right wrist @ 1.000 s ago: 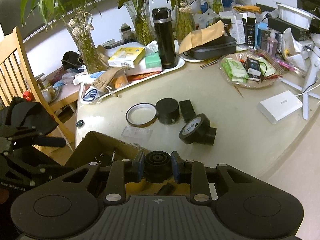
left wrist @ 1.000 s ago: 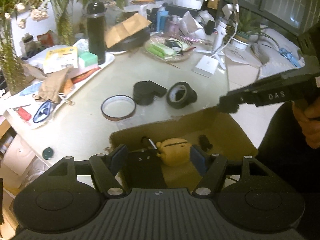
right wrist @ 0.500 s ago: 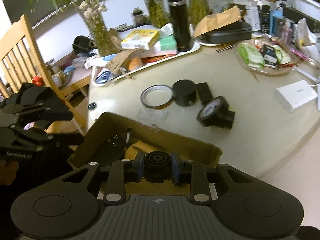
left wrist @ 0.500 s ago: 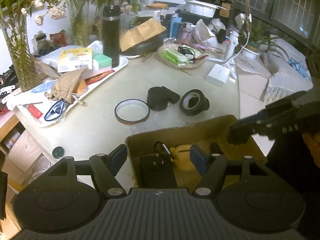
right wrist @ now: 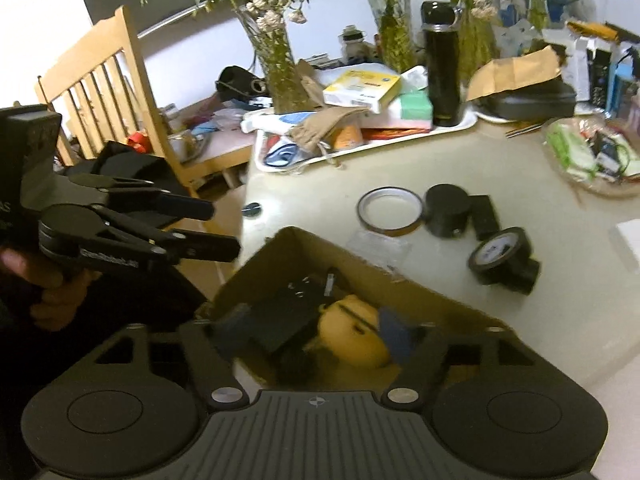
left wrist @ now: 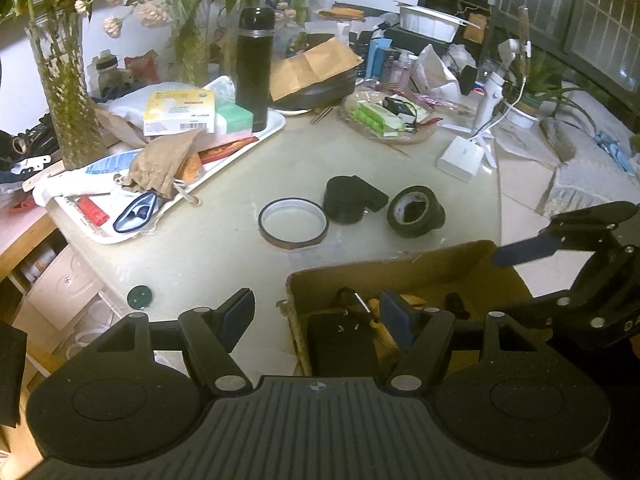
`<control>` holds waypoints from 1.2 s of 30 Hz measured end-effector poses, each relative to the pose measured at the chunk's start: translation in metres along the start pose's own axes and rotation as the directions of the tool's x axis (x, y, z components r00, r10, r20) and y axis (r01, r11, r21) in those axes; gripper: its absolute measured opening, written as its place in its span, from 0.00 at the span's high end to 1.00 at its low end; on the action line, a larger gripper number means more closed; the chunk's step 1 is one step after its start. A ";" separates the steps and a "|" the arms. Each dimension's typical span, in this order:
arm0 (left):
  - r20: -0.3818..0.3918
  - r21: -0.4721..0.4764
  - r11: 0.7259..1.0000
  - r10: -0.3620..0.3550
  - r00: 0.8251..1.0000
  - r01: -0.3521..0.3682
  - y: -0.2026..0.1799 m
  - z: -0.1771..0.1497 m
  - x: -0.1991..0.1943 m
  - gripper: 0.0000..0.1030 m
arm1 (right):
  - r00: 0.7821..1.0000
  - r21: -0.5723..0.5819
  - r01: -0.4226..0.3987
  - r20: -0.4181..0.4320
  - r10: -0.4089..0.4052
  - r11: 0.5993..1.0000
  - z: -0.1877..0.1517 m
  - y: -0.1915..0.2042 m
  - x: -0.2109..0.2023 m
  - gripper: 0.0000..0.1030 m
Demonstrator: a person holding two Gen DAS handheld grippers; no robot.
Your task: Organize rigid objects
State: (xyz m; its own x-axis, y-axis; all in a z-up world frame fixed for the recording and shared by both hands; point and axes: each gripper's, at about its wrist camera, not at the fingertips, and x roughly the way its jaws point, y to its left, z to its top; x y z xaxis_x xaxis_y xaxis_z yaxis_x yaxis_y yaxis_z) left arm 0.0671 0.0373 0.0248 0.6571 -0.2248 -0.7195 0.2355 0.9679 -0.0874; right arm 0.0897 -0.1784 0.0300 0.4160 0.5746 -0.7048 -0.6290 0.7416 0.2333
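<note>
An open cardboard box (left wrist: 400, 272) (right wrist: 360, 268) stands at the table's near edge. A yellow toy (right wrist: 352, 336) and a flat black device (right wrist: 280, 316) lie inside it. My right gripper (right wrist: 314, 332) hangs over the box with its jaws opening. A blurred black round piece (right wrist: 296, 364) sits just below them in the box, free of the pads. My left gripper (left wrist: 316, 318) is open and straddles the box's left wall without pressing on it. On the table beyond lie an amber tape ring (left wrist: 293, 222), a black cylinder (left wrist: 346, 200) and a black tape roll (left wrist: 416, 212).
A white tray (left wrist: 276, 130) with boxes, a cloth pouch and a tall black flask (left wrist: 254, 68) fills the back left. Glass vases with plants stand behind it. A wooden chair (right wrist: 100, 92) is at the left. A white box (left wrist: 460, 158) and a snack basket (left wrist: 384, 120) sit to the right.
The right gripper, shut on the black round piece before, has opened over the box and the piece has left its pads. The left gripper has shifted left across the box.
</note>
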 end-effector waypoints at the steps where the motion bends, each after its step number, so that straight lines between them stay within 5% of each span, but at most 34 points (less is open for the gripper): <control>1: -0.003 0.000 1.000 0.002 1.000 -0.002 0.001 0.000 0.000 0.33 | 1.000 -0.004 0.014 0.003 -0.014 1.000 0.000 -0.001 -0.001 0.17; 5: -0.006 0.003 1.000 0.009 1.000 -0.009 0.003 0.001 0.002 0.33 | 0.997 -0.023 0.082 0.009 -0.082 0.996 0.001 -0.004 -0.003 0.06; 14: -0.016 0.003 1.000 0.018 1.000 -0.018 0.006 0.003 0.008 0.33 | 0.979 -0.037 0.203 0.008 -0.203 0.978 0.001 -0.015 -0.005 0.00; 36: -0.008 0.011 0.999 0.037 0.999 -0.037 0.014 0.016 0.022 0.33 | 0.931 0.078 0.365 -0.015 -0.365 0.928 0.019 -0.066 -0.003 0.00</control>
State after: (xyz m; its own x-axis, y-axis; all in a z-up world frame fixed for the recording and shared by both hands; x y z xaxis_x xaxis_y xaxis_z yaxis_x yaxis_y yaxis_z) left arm 0.0959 0.0441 0.0190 0.6595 -0.1882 -0.7278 0.2191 0.9742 -0.0533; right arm 0.1427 -0.2229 0.0294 0.6072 0.2586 -0.7513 -0.3803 0.9248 0.0110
